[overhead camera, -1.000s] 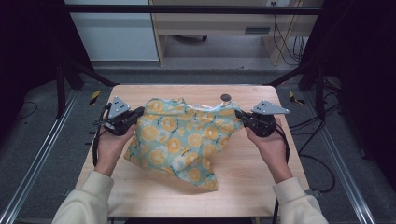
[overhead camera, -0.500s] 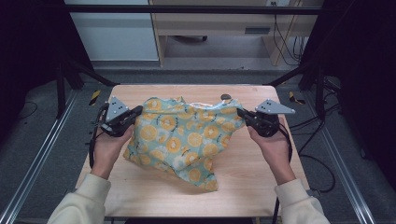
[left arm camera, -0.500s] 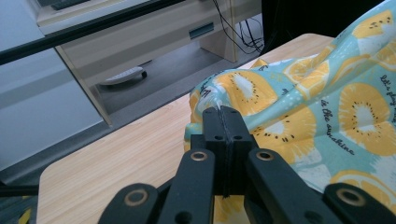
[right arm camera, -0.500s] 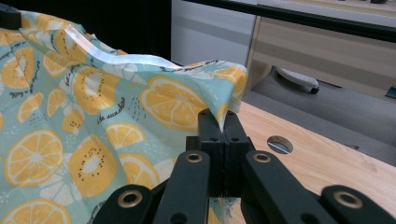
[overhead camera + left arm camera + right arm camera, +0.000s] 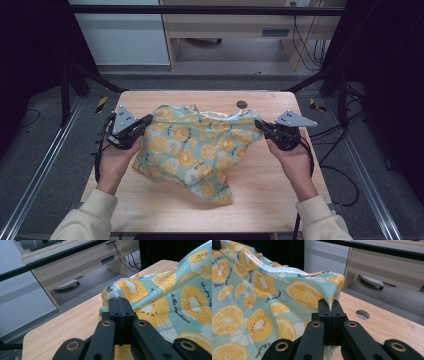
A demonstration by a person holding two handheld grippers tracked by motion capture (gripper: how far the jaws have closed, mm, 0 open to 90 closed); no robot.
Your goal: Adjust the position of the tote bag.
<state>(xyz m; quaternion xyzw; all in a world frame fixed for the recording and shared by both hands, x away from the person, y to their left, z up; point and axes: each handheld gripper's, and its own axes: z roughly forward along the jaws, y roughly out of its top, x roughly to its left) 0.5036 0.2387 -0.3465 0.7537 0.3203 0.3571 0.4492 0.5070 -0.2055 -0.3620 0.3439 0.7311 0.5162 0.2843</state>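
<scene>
A teal cloth (image 5: pixel 200 145) printed with orange and kiwi slices is held up over the wooden table (image 5: pixel 265 190), stretched between both hands, its lower part drooping onto the tabletop. My left gripper (image 5: pixel 148 120) is shut on the cloth's left top corner (image 5: pixel 117 293). My right gripper (image 5: pixel 258 123) is shut on the right top corner (image 5: pixel 332 300). In the left gripper view the jaws of my left gripper (image 5: pixel 119 300) meet with fabric pinched between them. The right gripper view shows my right gripper (image 5: pixel 329 302) pinching a hemmed edge the same way.
A round cable hole (image 5: pixel 242 104) sits in the table near the far edge, just behind the cloth. Cables (image 5: pixel 100 155) trail from each gripper over the table's sides. Metal frame rails (image 5: pixel 45 165) run along both sides, with a desk beyond.
Both hands have drawn slightly apart and lifted a little, pulling the cloth's top edge tauter between the grippers. Both grips stay the same.
</scene>
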